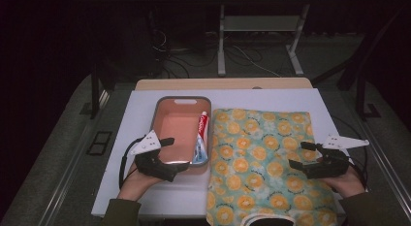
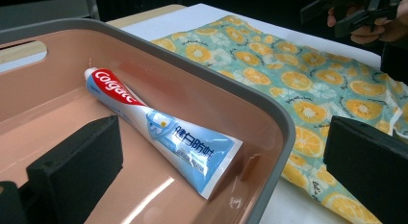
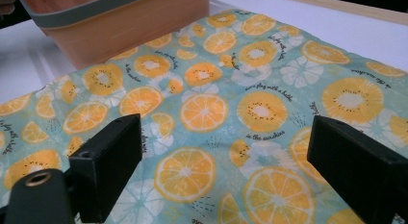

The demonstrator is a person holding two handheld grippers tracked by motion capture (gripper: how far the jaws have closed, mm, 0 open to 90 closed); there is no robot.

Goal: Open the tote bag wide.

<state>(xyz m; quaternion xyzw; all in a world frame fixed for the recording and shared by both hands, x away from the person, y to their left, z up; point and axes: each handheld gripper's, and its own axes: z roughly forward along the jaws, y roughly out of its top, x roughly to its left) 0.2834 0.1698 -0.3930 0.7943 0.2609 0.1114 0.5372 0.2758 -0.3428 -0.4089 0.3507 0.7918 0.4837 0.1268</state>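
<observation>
A pink bin with a grey rim [image 1: 162,112] [image 2: 269,108] [image 3: 120,27] stands on the white board. Inside it a red, white and blue toothpaste tube [image 1: 201,138] [image 2: 163,135] lies along the right wall. My left gripper [image 1: 170,157] [image 2: 226,171] is open at the bin's near rim, one jaw inside the bin and one outside, nothing gripped. A teal cloth printed with orange slices [image 1: 257,163] [image 2: 308,80] [image 3: 216,104] lies flat to the right of the bin. My right gripper [image 1: 303,155] [image 3: 221,171] hovers open over the cloth's right part.
The white board [image 1: 140,114] lies on a wooden table whose far edge [image 1: 223,84] shows. Dark floor with cables and a table frame [image 1: 257,46] lies beyond. The person's hands hold the grippers near the front edge.
</observation>
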